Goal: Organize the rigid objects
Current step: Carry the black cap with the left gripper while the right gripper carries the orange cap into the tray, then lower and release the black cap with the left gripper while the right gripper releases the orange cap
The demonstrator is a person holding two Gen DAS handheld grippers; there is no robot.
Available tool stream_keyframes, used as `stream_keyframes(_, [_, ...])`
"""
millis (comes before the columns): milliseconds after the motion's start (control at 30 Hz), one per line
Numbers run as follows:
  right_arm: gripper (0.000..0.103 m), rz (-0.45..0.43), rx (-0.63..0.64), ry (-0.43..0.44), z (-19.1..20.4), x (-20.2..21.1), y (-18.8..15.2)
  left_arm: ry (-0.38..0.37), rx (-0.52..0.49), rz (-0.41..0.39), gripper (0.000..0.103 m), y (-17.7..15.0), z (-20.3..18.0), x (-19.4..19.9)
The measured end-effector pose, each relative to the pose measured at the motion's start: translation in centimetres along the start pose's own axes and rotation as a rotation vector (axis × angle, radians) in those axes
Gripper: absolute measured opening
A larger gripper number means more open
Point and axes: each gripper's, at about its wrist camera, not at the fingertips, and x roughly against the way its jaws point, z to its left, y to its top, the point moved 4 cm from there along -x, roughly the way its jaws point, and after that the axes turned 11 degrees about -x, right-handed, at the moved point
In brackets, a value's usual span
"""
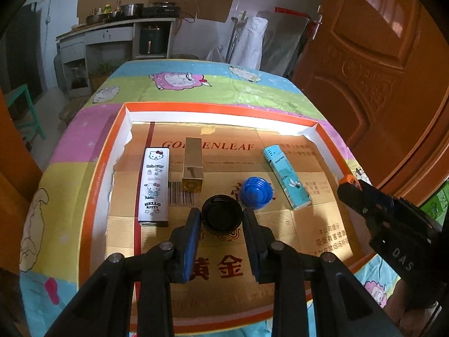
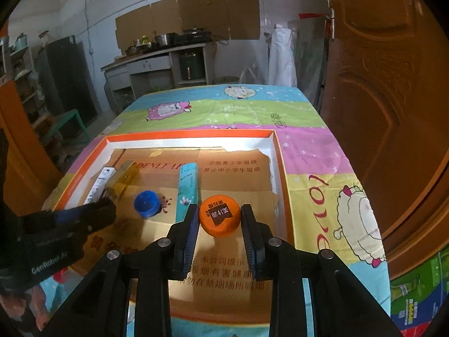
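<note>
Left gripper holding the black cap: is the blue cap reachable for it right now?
Probably not yet. The left gripper has its fingers around the black cap, so it looks occupied. The blue cap lies just beyond to the right, uncovered, nothing between.

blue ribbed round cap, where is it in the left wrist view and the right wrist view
Left wrist view: the blue ribbed round cap lies just right of centre, right of the black round cap between the left gripper fingers.
Right wrist view: it lies left of centre, low in the tray.
Shared landmark: the long light-blue box, right of the cap in both.
</note>
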Motion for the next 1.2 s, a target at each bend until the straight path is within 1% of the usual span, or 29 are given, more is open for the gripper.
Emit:
stream_keyframes(200, [0.031, 0.021, -0.005, -0.007, -0.3, -1.9, 0.3, 0.001, -0.003, 0.006, 0.031, 0.3, 0.1, -0.7])
stream_keyframes(567, [0.031, 0.061, -0.008, -0.02, -0.6, -3.7, -0.2, 0.002, -0.015, 0.027, 0.031, -0.2, 0.0, -1.6])
stream_keyframes(900, [0.031, 0.087, -0.005, -0.032, -1.0, -4.6, -0.7, -0.01, -0.011, 0.02, 0.031, -0.2, 0.1, -1.8])
stream_keyframes(1133, [0.031, 0.084, 0.012, -0.048, -0.9, -4.7, -0.9, -0.014, -0.009, 0.018, 0.031, -0.1, 0.2, -1.8])
stream_keyframes(1200, [0.036, 0.086, 0.01, -0.046, -0.9, -4.7, -0.9, -0.014, -0.006, 0.017, 0.032, 0.0, 0.2, -1.8])
